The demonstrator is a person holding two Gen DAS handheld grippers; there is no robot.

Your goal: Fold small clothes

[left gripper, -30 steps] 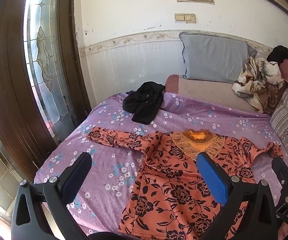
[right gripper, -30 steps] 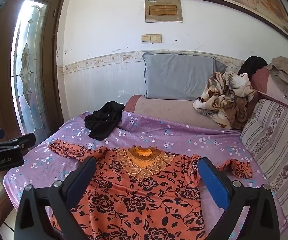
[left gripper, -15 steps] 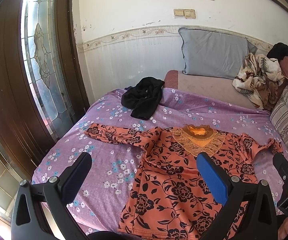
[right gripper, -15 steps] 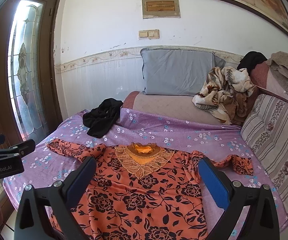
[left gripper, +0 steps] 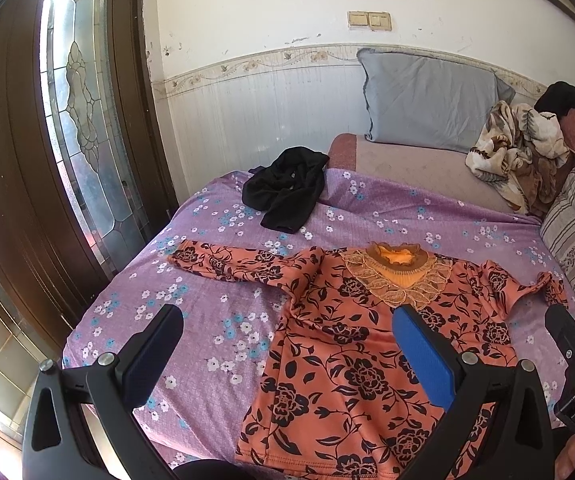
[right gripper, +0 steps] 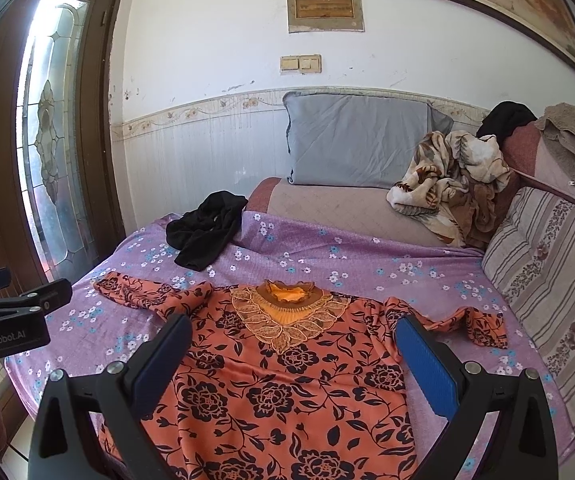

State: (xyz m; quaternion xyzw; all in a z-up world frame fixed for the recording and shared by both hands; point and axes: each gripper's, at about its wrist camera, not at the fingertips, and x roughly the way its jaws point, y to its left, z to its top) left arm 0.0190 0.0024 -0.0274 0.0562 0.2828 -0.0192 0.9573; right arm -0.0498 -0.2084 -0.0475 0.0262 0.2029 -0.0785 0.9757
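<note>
An orange top with black flowers lies flat on the purple flowered bedsheet, collar toward the wall, both sleeves spread out. It also shows in the right wrist view. My left gripper is open and empty, held above the top's left side and the sheet. My right gripper is open and empty, held above the top's chest. A crumpled black garment lies on the sheet behind the top; it also shows in the right wrist view.
A grey pillow leans on the wall. A crumpled brown-and-cream blanket sits at the back right. A striped cushion runs along the right. A wooden door with glass panels stands left of the bed.
Both grippers have pulled back and up a little from the bed, so more of the top and sheet shows. Both stay open. The clothes have not moved.
</note>
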